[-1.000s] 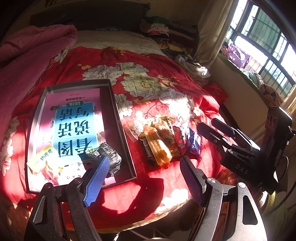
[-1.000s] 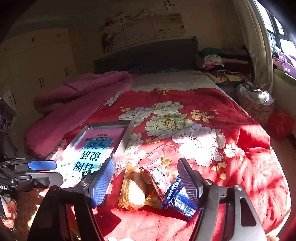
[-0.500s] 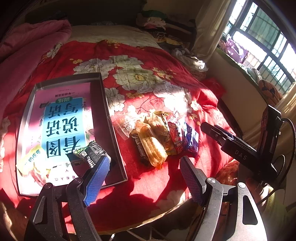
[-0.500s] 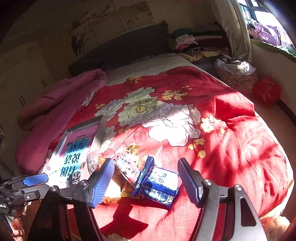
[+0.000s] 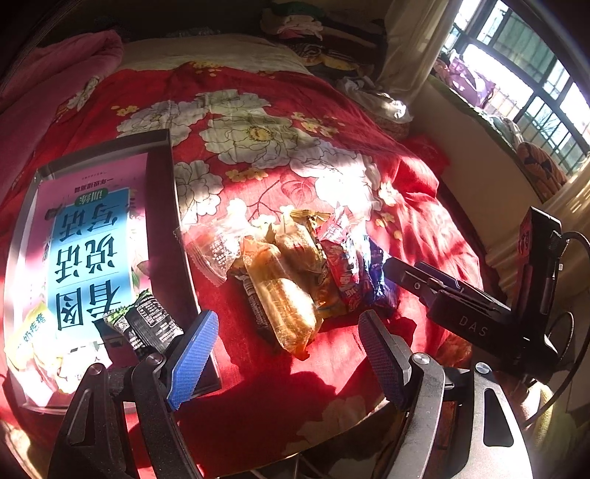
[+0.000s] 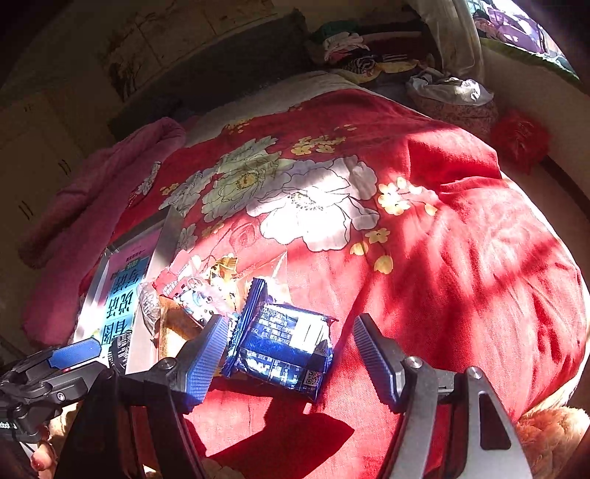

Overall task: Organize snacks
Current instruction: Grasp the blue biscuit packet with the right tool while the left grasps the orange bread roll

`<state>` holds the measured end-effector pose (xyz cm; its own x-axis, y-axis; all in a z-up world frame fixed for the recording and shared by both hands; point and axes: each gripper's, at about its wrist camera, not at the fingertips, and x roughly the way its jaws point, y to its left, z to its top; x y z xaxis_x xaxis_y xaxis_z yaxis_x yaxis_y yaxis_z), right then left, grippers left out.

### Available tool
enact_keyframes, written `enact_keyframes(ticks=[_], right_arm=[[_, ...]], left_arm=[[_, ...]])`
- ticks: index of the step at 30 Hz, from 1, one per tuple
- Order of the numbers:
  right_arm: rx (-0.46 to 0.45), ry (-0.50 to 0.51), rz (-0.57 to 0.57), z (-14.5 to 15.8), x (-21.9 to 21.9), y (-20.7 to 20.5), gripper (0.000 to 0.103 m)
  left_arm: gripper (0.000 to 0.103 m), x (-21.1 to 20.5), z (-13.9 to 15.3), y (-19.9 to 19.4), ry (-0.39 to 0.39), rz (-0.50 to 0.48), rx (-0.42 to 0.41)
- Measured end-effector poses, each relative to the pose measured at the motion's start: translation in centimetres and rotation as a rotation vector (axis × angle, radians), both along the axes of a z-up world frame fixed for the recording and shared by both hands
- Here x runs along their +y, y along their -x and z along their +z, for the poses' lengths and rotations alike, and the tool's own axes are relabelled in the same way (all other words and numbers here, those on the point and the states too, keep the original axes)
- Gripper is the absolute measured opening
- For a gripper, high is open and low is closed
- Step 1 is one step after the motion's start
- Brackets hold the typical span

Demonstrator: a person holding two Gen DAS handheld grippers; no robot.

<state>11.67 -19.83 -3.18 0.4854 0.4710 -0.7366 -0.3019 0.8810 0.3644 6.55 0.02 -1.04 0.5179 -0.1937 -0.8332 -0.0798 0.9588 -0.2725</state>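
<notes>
A pile of snack packets lies on the red floral bedspread [image 5: 332, 110]: a clear packet [image 5: 214, 250], orange bread packets [image 5: 284, 294], a red packet [image 5: 343, 265] and a blue packet [image 6: 284, 342]. Left of the pile a grey tray [image 5: 162, 191] holds a book [image 5: 88, 258], a black packet [image 5: 147, 324] and a yellow packet [image 5: 33, 331]. My left gripper [image 5: 287, 357] hangs open above the bed's near edge, just short of the bread packets. My right gripper [image 6: 291, 355] is open, its fingers on either side of the blue packet without pressing it.
A pink blanket [image 5: 55, 73] lies along the bed's left side. Folded clothes [image 5: 295, 25] are stacked at the head of the bed. A barred window [image 5: 534, 73] and its sill run along the right. The bed's edge drops off right below both grippers.
Both grippers have sunk toward the snack pile. The right one has rolled and come in over the blue packet, which now sits between its fingers. Neither opening has changed.
</notes>
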Motion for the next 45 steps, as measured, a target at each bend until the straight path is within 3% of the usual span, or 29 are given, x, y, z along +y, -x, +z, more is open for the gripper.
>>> enact_keyframes(ticks=[9, 15, 18, 21, 25, 30, 33, 45], right_arm=[[0.123, -0.065, -0.004, -2.6, 0.1, -1.7, 0.07], [0.153, -0.092, 0.017, -3.4, 0.5, -2.2, 0.07], [0.173, -0.117, 0.037, -3.9, 0.9, -2.5, 0.063], [0.176, -0.126, 0.036, -4.0, 0.7, -2.7, 0.058], [0.167, -0.13, 0.036, -3.8, 0.7, -2.7, 0.056], [0.168, -0.14, 0.031, -3.8, 0.4, -2.9, 0.056], [0.172, -0.148, 0.029, -3.7, 0.1, -2.8, 0.056], [0.188, -0.141, 0.046, -4.1, 0.5, -3.2, 0.056]], left_arm=[[0.08, -0.1, -2.2, -2.2, -0.01, 0.028, 0.061], [0.08, 0.0, -2.8, -3.2, -0.002, 0.042, 0.075], [0.079, -0.3, -3.1, -3.7, -0.016, 0.043, 0.085], [0.069, -0.6, -3.5, -4.2, -0.032, 0.051, 0.109], [0.045, -1.3, -3.9, -4.7, -0.047, 0.049, 0.124], [0.043, -2.2, -3.6, -4.8, -0.053, 0.025, 0.102], [0.035, -2.1, -3.4, -4.8, -0.037, 0.024, 0.09], [0.035, -2.3, -5.5, -6.4, -0.043, 0.031, 0.152]])
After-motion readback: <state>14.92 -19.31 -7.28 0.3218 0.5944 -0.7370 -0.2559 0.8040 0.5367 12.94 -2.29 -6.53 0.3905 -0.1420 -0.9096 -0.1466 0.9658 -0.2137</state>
